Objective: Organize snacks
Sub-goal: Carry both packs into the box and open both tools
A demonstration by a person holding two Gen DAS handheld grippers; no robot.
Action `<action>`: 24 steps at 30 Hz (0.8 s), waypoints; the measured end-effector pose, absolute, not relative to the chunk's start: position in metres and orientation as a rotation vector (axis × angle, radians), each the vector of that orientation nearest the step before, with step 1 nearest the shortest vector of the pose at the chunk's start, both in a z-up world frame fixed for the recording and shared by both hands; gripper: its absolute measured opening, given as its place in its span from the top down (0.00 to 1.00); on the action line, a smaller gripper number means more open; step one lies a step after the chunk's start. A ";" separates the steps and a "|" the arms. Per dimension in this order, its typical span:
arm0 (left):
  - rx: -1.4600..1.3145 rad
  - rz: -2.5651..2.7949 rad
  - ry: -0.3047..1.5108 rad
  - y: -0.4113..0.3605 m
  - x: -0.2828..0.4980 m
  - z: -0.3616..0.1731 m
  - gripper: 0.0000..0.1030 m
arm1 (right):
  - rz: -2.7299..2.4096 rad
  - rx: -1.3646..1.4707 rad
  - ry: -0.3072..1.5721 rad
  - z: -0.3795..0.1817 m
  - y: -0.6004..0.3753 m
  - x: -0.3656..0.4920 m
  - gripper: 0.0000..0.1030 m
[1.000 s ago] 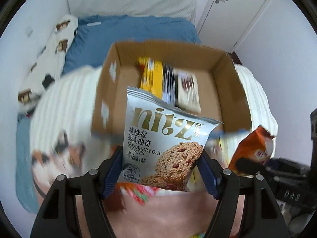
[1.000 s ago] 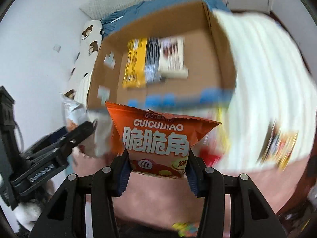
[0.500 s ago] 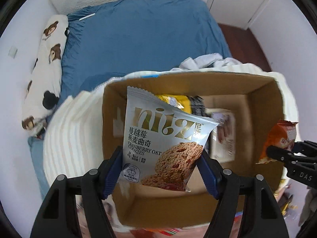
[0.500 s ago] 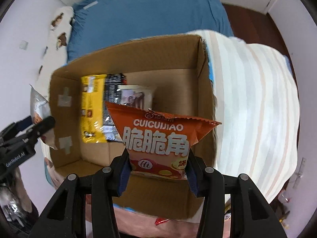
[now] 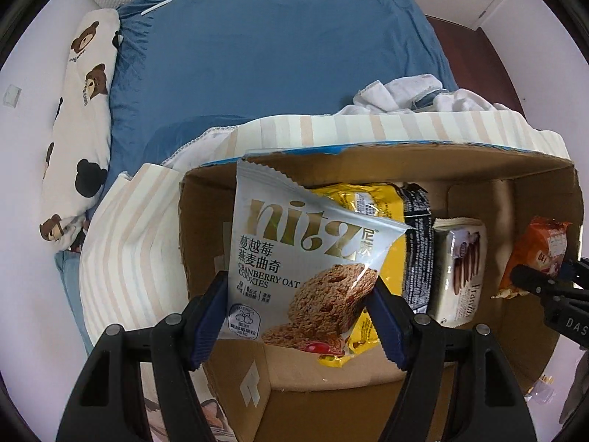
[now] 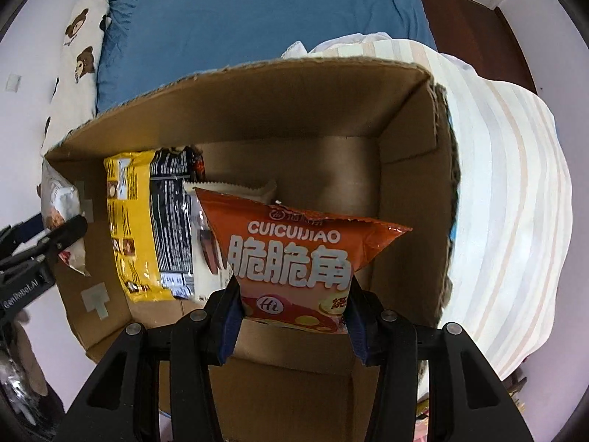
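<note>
Left gripper (image 5: 298, 316) clamps the silver cranberry oat cookie packet (image 5: 302, 258), long axis pointing away along its fingers, over the open brown cardboard box (image 5: 331, 379). Right gripper (image 6: 292, 326) grips the orange crinkled snack bag (image 6: 294, 254), wider across, above the same box. Beyond both lie a yellow packet (image 6: 129, 221), a black packet (image 6: 171, 221) and a cream biscuit pack (image 5: 460, 269), each partly hidden by the held bags. A striped blanket (image 6: 508, 202) surrounds the box.

Both grippers are black, with blue ridged pads and round silver screws. The left gripper (image 5: 298, 316) and right gripper (image 6: 294, 316) look alike.
</note>
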State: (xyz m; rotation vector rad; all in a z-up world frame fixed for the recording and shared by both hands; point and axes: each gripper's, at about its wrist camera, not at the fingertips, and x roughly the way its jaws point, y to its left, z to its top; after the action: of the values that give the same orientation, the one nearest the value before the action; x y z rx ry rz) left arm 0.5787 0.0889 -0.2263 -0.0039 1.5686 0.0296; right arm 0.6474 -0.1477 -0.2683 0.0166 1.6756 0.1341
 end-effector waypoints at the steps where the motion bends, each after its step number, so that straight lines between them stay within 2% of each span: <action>1: -0.019 0.033 1.570 0.091 0.580 -0.227 0.32 | 0.131 0.019 1.674 -0.269 -0.147 0.650 0.48; 3: -0.060 0.033 1.574 0.097 0.583 -0.230 0.31 | 0.125 0.043 1.681 -0.271 -0.148 0.654 0.38; 4: -0.073 0.037 1.577 0.099 0.584 -0.230 0.31 | 0.125 0.062 1.677 -0.268 -0.150 0.657 0.30; 5: -0.083 0.046 1.574 0.101 0.585 -0.230 0.26 | 0.124 0.064 1.675 -0.266 -0.151 0.659 0.22; 7: -0.106 0.050 1.562 0.105 0.585 -0.229 0.21 | 0.105 0.064 1.667 -0.264 -0.153 0.662 0.17; 12: -0.115 0.051 1.532 0.106 0.583 -0.219 0.12 | 0.118 0.100 1.669 -0.260 -0.156 0.665 0.14; 17: -0.144 0.033 1.502 0.106 0.574 -0.205 0.12 | 0.117 0.106 1.653 -0.256 -0.155 0.656 0.08; 24: -0.141 0.015 1.381 0.095 0.537 -0.171 0.12 | 0.141 0.114 1.575 -0.233 -0.147 0.621 0.08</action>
State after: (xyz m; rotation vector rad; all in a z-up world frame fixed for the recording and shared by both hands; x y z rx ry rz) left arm 0.5373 0.0947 -0.1712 -0.1409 1.3814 0.0155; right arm 0.6215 -0.1470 -0.2335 0.1141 1.5745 0.1408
